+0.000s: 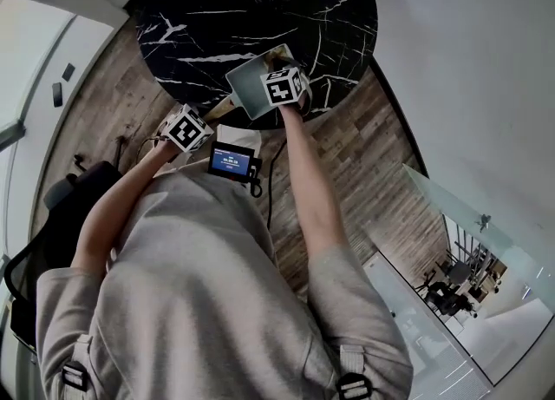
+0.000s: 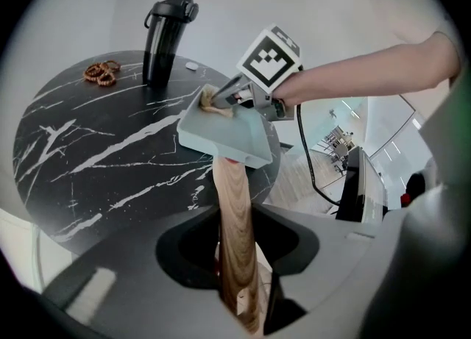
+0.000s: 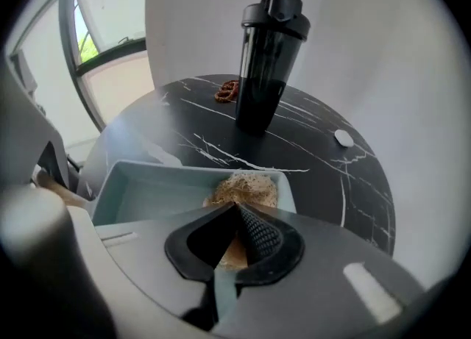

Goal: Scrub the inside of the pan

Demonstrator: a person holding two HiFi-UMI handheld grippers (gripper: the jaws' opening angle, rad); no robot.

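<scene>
1. Left gripper point(image 2: 237, 260) fingers pinch the wooden handle point(image 2: 234, 205): brace the pan point(image 3: 147, 198) firmly at the 6 o'clock edge of the bench point(image 1: 199, 25).
2. Right gripper point(image 3: 237, 240) fingers clamp the scrub pad point(image 3: 246, 189) in the pan's 2 o'clock corner; sweep toward 9 o'clock.

Black shaker bottle point(image 3: 269, 65), brown coiled loops point(image 3: 228, 91) and small white disc point(image 3: 343, 137) on round black marble table point(image 3: 316, 177)

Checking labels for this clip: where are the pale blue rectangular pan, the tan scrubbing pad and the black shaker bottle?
pale blue rectangular pan point(image 3: 158, 201): right gripper view, bare inside floor.
tan scrubbing pad point(image 3: 246, 187): right gripper view, its speckled top.
black shaker bottle point(image 3: 261, 84): right gripper view, middle of the body.
</scene>
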